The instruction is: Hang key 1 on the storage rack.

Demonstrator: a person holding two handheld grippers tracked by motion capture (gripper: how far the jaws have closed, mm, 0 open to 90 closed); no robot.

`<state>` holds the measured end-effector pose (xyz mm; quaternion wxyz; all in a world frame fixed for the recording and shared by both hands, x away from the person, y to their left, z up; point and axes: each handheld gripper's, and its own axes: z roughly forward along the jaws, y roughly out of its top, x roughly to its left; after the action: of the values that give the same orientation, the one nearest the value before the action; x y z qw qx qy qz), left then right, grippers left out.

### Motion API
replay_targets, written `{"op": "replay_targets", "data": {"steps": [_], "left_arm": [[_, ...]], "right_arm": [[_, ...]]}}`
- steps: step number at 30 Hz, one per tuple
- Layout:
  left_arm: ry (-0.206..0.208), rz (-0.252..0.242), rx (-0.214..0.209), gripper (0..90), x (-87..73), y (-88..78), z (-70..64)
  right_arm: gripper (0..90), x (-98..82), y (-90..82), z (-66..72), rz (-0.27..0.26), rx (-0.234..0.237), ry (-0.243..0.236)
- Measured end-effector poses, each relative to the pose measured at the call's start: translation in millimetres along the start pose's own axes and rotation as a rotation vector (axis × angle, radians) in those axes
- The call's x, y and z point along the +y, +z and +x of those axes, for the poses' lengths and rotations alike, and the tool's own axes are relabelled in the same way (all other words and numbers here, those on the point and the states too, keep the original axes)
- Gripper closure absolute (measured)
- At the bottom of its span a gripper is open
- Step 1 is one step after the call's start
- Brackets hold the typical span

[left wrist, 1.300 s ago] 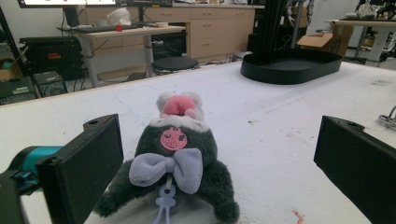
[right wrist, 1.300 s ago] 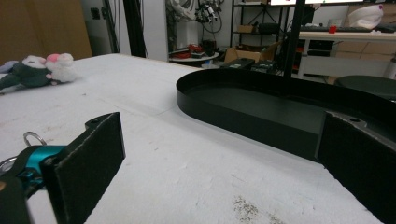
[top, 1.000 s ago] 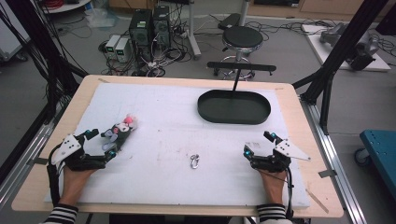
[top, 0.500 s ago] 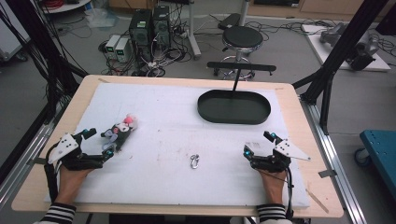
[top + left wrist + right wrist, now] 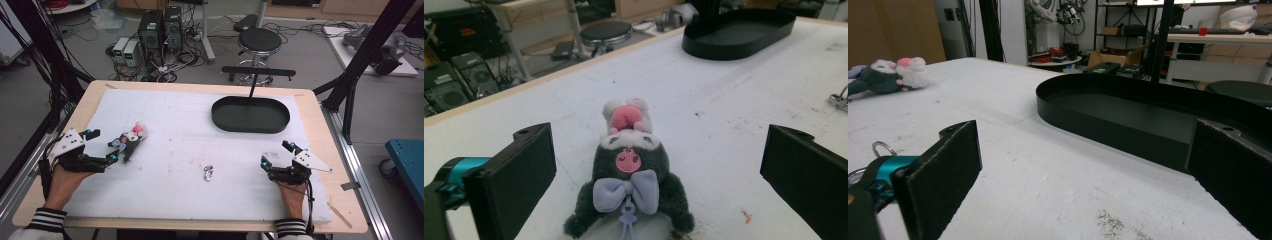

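A: Where is the plush toy [image 5: 129,140] seen?

B: It is seen lying on the white mat [image 5: 190,125] at the left side of the table [image 5: 310,107], in the high view. In the left gripper view it is found between the two black jaws, at the bottom centre, with its pale bow toward the camera and its pink-and-white end pointed away. No contact with either jaw is seen; a gap is left on both sides.

A: How is the left gripper [image 5: 111,159] held?

B: Its jaws are spread wide apart, and nothing is clamped. It is held low by the left hand [image 5: 62,180], with the toy just beyond its tips.

A: And the right gripper [image 5: 264,164]?

B: It is held by the right hand [image 5: 291,192] at the right side of the mat, and its jaws are likewise kept wide apart with nothing between them but bare mat. It is pointed toward the black oval tray [image 5: 250,116], whose near wall is seen across the right gripper view.

A: What else is noted on the mat?

B: A small metal ring [image 5: 209,172] is seen near the middle front, between the two grippers and well apart from the toy. The tray is placed at the far right of the mat, and nothing is seen inside it. Beyond the table, a black stool [image 5: 257,41] and computer cases [image 5: 160,27] are seen on the floor.
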<state>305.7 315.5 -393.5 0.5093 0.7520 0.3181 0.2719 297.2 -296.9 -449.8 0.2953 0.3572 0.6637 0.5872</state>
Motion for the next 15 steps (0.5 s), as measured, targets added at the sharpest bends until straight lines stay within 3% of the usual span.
{"op": "replay_targets", "data": {"steps": [5,10,15], "left_arm": [[0.014,0.071,-0.004,1.8,11.3,5.8,3.2],[0.063,0.186,-0.018,1.8,25.9,16.1,8.1],[0.088,0.257,-0.018,1.8,35.9,25.5,13.2]], "right_arm": [[0.7,-0.1,0.0,-0.1,0.000,0.000,-0.002],[0.7,0.0,-0.2,-0.1,0.000,-0.002,0.001],[0.7,0.0,0.0,0.1,0.000,-0.003,0.000]]}}
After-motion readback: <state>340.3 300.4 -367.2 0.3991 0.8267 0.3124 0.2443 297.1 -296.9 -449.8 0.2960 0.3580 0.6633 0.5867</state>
